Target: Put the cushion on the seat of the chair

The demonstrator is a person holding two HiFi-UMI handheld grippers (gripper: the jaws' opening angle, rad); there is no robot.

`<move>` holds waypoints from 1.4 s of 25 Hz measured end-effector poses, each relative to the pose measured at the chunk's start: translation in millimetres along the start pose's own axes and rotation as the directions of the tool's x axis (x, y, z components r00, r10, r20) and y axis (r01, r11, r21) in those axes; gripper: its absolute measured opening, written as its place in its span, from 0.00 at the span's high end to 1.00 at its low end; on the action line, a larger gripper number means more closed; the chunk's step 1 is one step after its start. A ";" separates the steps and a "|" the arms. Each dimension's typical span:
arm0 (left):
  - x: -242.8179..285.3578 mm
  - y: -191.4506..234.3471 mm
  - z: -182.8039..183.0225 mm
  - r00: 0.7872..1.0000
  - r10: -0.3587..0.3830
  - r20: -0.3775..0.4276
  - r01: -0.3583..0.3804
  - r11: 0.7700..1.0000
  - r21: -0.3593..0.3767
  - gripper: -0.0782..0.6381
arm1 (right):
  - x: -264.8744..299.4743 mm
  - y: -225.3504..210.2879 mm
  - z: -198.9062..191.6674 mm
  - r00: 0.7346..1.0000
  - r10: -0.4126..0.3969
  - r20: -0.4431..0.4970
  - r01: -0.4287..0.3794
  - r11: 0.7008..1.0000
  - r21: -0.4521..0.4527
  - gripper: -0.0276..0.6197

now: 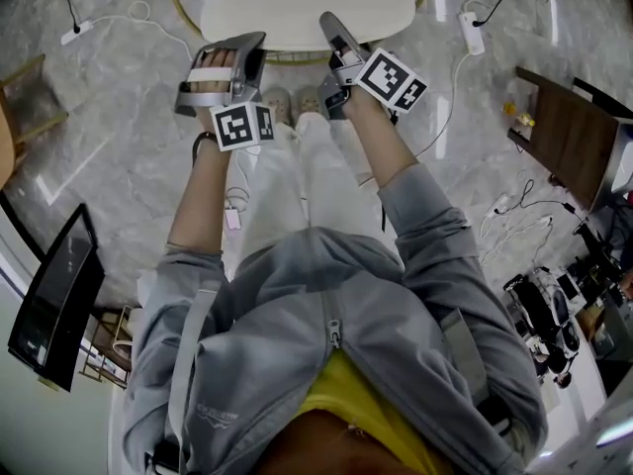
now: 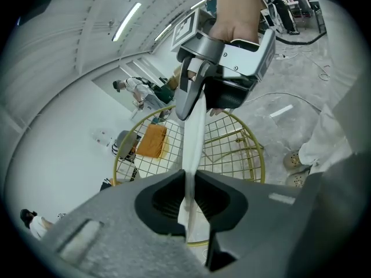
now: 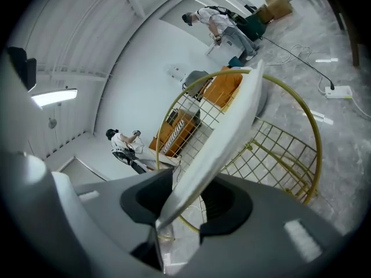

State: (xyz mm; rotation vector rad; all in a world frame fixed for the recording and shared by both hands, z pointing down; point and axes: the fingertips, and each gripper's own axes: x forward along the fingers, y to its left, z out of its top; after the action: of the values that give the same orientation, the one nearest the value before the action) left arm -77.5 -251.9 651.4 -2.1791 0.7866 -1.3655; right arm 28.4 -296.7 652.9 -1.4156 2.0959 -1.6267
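Observation:
A white round cushion hangs over the gold wire chair, whose rim shows around it. My left gripper is shut on the cushion's near left edge. My right gripper is shut on its near right edge. In the left gripper view the cushion runs as a thin white strip from my left gripper up to the right gripper, above the chair's wire seat. In the right gripper view the cushion slants out of my right gripper, with the chair's hoop behind it.
The person's shoes stand just before the chair. A dark screen leans at the left and a wooden table stands at the right. Power strips and cables lie on the marble floor. People are at work in the background.

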 end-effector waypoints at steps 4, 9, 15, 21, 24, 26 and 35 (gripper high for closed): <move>13.3 3.6 -5.6 1.000 -0.005 -0.003 0.005 1.000 -0.003 0.84 | 12.0 -6.5 2.9 1.000 -0.012 -0.002 0.012 1.000 0.008 0.73; 34.7 0.3 -9.2 0.999 -0.037 -0.012 0.037 0.999 0.008 0.84 | 23.5 -24.8 5.4 0.999 -0.048 -0.012 0.048 0.999 0.022 0.73; 51.0 -5.9 -14.6 0.997 -0.064 -0.037 0.063 0.998 -0.014 0.84 | 35.9 -41.0 3.2 0.997 -0.077 -0.030 0.078 0.996 0.032 0.73; 64.9 -26.3 -6.7 0.990 -0.138 -0.022 0.138 0.990 0.031 0.84 | 35.6 -69.5 -1.8 0.990 -0.099 -0.095 0.112 0.984 0.138 0.68; 68.5 -38.1 -8.4 0.985 -0.169 -0.038 0.169 0.985 0.008 0.84 | 30.4 -81.7 -16.3 0.985 -0.117 -0.131 0.139 0.974 0.178 0.55; 69.7 -48.9 -11.0 0.980 -0.193 -0.050 0.193 0.981 -0.005 0.84 | 22.7 -90.4 -24.5 0.981 -0.147 -0.124 0.171 0.963 0.211 0.55; 77.8 -93.7 -19.4 0.951 -0.291 -0.106 0.289 0.957 -0.035 0.83 | -24.8 -110.2 -68.4 0.966 -0.242 -0.095 0.258 0.936 0.240 0.80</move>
State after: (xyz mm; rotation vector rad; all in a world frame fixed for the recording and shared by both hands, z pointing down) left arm -46.7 -236.6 769.8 -2.3208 0.5319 -1.6384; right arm 65.0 -229.0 760.3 -1.6130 1.7163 -1.9731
